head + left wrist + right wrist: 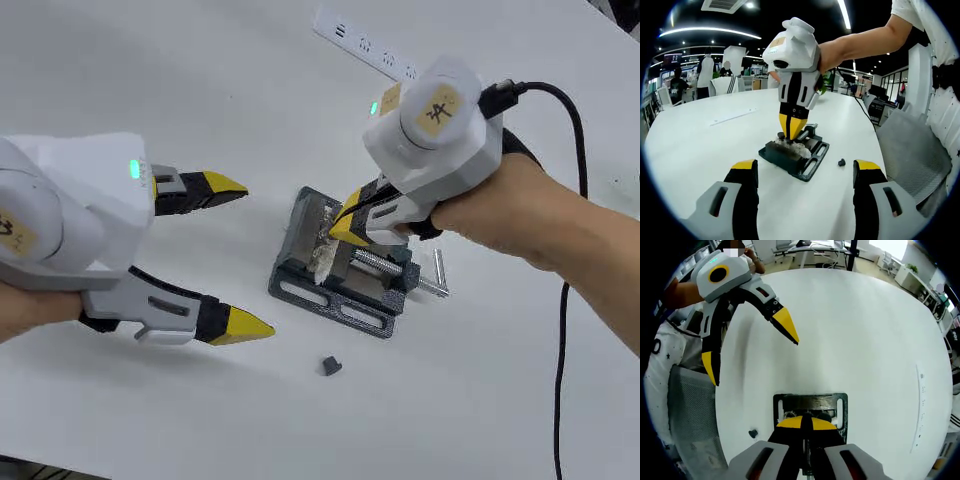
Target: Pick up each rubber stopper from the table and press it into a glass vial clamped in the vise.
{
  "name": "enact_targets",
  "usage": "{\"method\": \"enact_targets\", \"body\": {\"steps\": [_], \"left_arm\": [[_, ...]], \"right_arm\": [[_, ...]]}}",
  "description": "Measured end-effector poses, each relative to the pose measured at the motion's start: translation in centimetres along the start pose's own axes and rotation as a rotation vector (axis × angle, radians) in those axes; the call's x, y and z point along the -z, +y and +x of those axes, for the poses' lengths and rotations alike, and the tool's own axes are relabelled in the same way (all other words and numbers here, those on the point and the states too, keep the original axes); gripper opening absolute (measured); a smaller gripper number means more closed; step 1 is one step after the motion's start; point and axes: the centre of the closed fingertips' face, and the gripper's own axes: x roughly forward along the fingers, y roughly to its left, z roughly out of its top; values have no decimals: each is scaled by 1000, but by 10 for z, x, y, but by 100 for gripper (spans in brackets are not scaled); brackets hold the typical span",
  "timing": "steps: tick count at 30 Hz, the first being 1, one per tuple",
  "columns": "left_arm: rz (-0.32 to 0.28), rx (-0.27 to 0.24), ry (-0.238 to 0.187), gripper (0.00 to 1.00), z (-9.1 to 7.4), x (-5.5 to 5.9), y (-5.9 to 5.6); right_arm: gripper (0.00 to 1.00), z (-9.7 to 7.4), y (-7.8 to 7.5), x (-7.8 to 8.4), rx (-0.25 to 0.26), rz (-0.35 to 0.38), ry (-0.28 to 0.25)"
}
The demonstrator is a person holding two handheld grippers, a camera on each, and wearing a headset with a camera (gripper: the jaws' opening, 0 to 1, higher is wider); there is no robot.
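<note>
My right tongs (pixel 345 222) are closed, yellow tips together, and point down into the vise (pixel 345 305), right at the clear glass vials (pixel 325 255) clamped between its jaws; I cannot tell whether a stopper is pinched between the tips. In the left gripper view a small dark piece (pixel 781 135) sits on top of the glass just beside those tips. My left tongs (pixel 255 258) are spread wide and hold nothing, hovering above the white desk (pixel 150 60) beside the vise, apart from it, with their tips turned toward it. One loose rubber stopper (pixel 331 366) lies on the desk near the vise's front edge, not touching it and clear of both tongs. A white power strip (pixel 365 42) lies at the far side of the desk, beyond my right hand
</note>
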Motion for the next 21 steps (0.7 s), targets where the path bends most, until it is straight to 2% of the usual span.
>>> {"method": "enact_targets", "body": {"steps": [4, 10, 21], "left_arm": [[3, 1, -2, 76, 1, -1, 1], [6, -2, -6, 76, 1, -3, 2], [14, 9, 8, 77, 4, -2, -2]], "right_arm": [[0, 1, 0, 0, -6, 15, 1], [0, 1, 0, 1, -7, 3, 16], [0, 1, 0, 1, -5, -20, 47]]}}
